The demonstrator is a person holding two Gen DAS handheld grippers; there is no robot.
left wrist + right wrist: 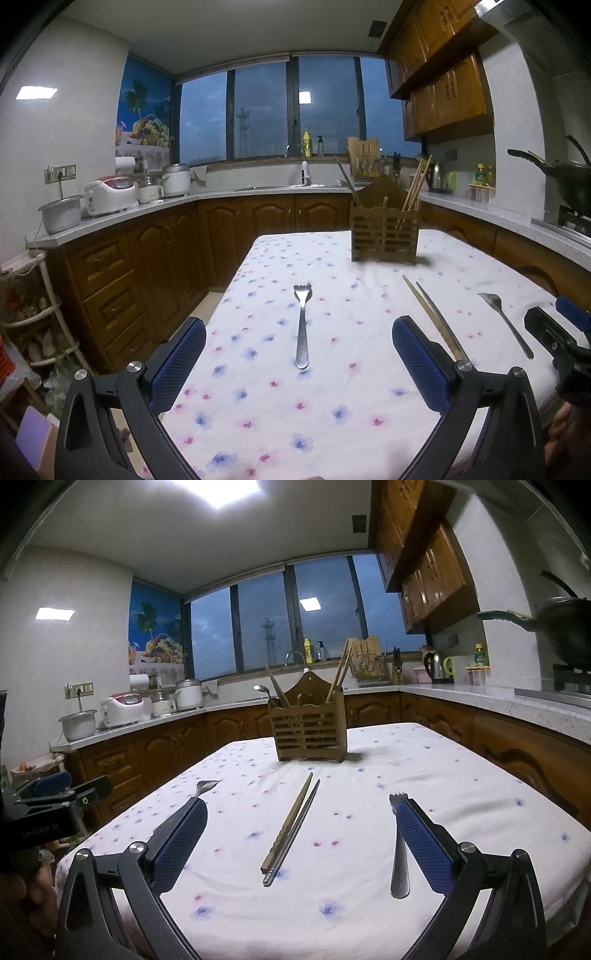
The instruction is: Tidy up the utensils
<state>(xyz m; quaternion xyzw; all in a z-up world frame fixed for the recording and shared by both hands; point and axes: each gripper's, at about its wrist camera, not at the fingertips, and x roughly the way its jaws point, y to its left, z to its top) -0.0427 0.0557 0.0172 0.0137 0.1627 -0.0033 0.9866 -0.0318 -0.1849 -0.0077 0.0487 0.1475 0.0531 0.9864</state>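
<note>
Plainly, the thing squarely in front of the left gripper (299,365) is a plain stainless-steel fork with a flat, narrow handle (301,325), lying flat on the white cloth-covered table printed with small blue and pink flowers (332,406), tines pointing away. I judge it light, rigid and slick; it lies flush on soft cloth, so a pinch across the handle's thin edges near mid-length looks safest (the cloth may bunch under the pads). That gripper's jaws stand wide apart, holding nothing.

Between the right gripper (301,845) and its wide, empty jaws lie two mismatched chopsticks: a brown wooden chopstick with a turned, ridged butt (286,829) and a slim grey metal chopstick (293,836), touching near their butts and spreading slightly towards the tips. Both should be very light and stiff, the metal one the more slippery; they are likely to roll, so taking them together mid-shaft seems wise.

A second steel fork with a rounded handle end (399,864) lies just beside the right finger, partly hidden by it.

Farther back stands a brown slatted wooden utensil caddy with a peaked back panel (309,734), upright, already holding chopsticks and a metal spoon (compartment divisions unclear).
</note>
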